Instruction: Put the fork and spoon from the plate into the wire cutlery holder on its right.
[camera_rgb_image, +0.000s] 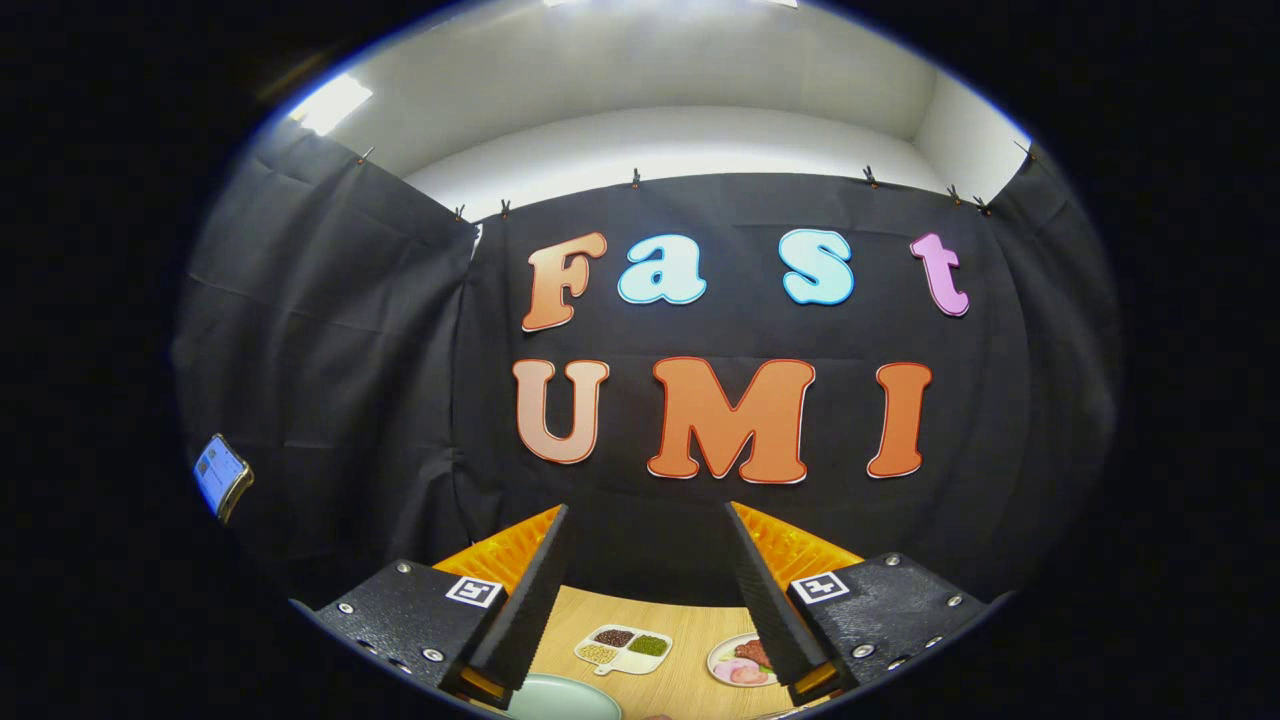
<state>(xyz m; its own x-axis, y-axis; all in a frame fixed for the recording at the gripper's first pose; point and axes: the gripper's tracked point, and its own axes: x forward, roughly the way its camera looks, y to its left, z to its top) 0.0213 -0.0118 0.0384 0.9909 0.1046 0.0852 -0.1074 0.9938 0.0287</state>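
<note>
My gripper (648, 545) is raised high above the table and faces the booth's black back wall. Its two black fingers (530, 600) with orange backs stand wide apart, open, with nothing between them. Far below, between the fingers, lies the rim of a pale green plate (565, 697) on the wooden table (690, 620). I cannot make out a fork, a spoon or a wire holder.
A white divided dish (622, 648) with dark, green and yellow fillings lies on the table beyond the green plate. A small round plate (742, 662) with pink and red food sits beside the right finger. A phone (221, 475) hangs on the left wall.
</note>
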